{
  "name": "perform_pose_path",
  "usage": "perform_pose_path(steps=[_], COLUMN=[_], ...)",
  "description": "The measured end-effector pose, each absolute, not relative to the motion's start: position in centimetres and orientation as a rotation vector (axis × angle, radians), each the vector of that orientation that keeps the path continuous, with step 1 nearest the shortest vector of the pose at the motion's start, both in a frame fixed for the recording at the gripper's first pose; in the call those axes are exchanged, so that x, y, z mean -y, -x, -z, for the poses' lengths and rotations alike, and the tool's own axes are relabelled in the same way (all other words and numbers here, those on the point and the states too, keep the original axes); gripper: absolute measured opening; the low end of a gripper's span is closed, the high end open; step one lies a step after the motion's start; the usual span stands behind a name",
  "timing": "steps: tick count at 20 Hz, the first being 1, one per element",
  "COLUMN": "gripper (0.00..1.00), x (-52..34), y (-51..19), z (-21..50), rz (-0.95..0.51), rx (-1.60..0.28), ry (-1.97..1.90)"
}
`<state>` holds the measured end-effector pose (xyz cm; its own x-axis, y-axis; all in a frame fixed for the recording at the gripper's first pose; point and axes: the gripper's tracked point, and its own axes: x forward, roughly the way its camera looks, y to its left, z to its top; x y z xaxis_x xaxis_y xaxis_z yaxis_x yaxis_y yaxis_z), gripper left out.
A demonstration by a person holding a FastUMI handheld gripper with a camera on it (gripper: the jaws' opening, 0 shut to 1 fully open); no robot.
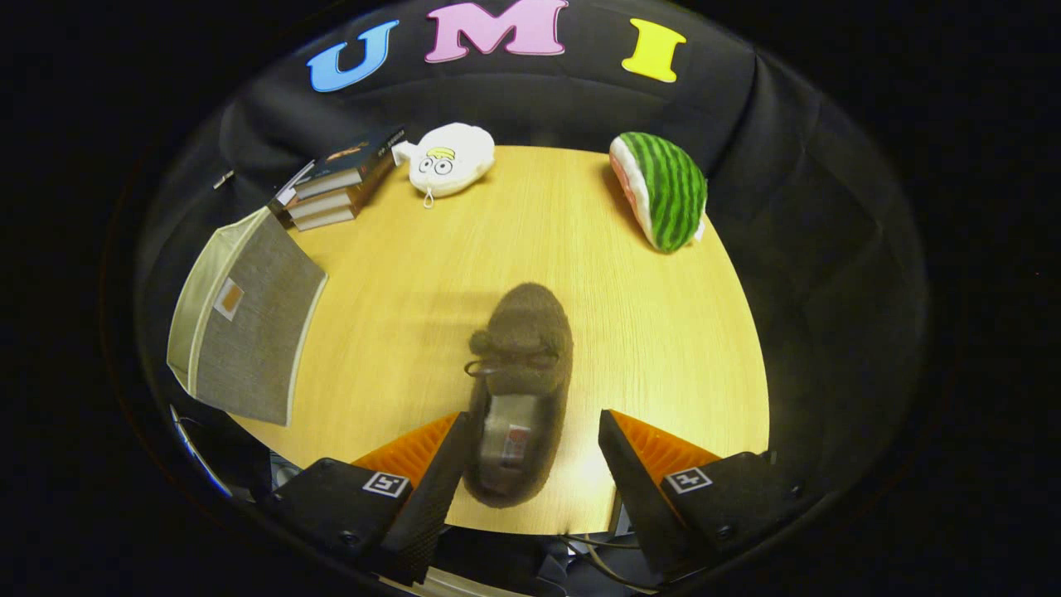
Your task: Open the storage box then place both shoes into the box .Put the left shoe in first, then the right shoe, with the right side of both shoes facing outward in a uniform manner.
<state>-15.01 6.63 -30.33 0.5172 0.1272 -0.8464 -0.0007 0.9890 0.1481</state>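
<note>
A brown fuzzy shoe (520, 390) with a small lace bow lies on the wooden table (663, 332), toe pointing away from me. Its heel end sits between my fingers; the left finger (443, 468) touches or nearly touches its side, while the right finger (626, 464) stands apart from it. My gripper (535, 452) is open around the heel. The grey fabric storage box (244, 327) with cream trim stands at the table's left edge, well left of the shoe. Whether its lid is open, I cannot tell.
A stack of books (340, 178) lies at the far left corner beyond the box. A white plush toy (448, 159) sits beside it at the back. A watermelon-slice plush (663, 189) rests at the far right. Cables hang below the near table edge.
</note>
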Motion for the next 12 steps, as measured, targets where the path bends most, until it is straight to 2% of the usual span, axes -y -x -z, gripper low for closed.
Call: perform_pose_path(steps=[1, 4, 8, 9, 12], gripper=[0.94, 0.78, 0.70, 0.65, 0.38], x=[-6.4, -5.6, -6.4, -6.8, -6.9], y=[14.9, 13.8, 11.0, 10.4, 9.6], z=[31.4, 34.2, 36.5, 36.7, 37.1], rz=[-0.065, -0.021, -0.022, -0.019, 0.027], rx=[-1.031, -1.047, -1.027, -1.019, -1.012], ry=[-0.130, -0.128, -0.161, -0.165, -0.177])
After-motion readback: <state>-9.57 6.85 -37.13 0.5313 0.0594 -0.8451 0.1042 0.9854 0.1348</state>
